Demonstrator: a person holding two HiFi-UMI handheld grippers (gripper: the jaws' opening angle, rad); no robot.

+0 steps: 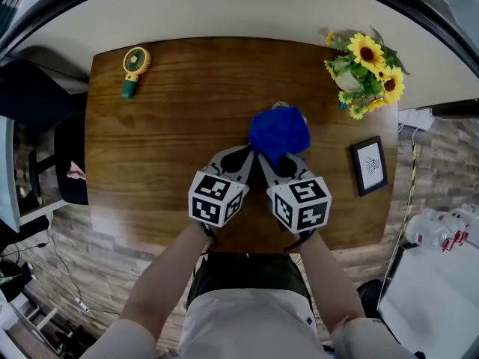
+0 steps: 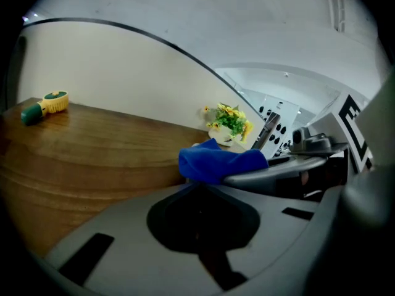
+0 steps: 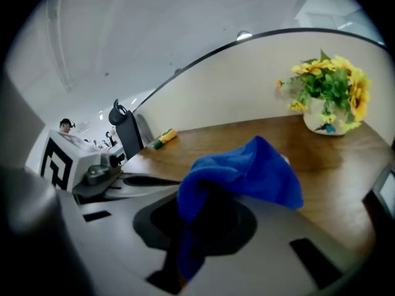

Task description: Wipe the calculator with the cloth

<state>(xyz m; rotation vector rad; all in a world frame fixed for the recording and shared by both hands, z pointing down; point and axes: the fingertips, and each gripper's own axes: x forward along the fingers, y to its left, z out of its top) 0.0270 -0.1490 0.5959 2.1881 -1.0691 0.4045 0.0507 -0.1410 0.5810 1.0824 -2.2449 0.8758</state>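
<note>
Wooden table [image 1: 150,163] is lying under both tools; right gripper [image 1: 274,157] is clamping the blue cloth [image 1: 278,131] bunched ahead of it; left gripper [image 1: 245,152] is showing jaws pressed together, empty, alongside.

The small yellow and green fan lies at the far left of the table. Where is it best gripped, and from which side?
Probably the green handle, from straight above, with the jaws across its narrow width. The fan lies flat on the table, so a side approach could hardly get under it, and its round yellow head looks too wide.
</note>
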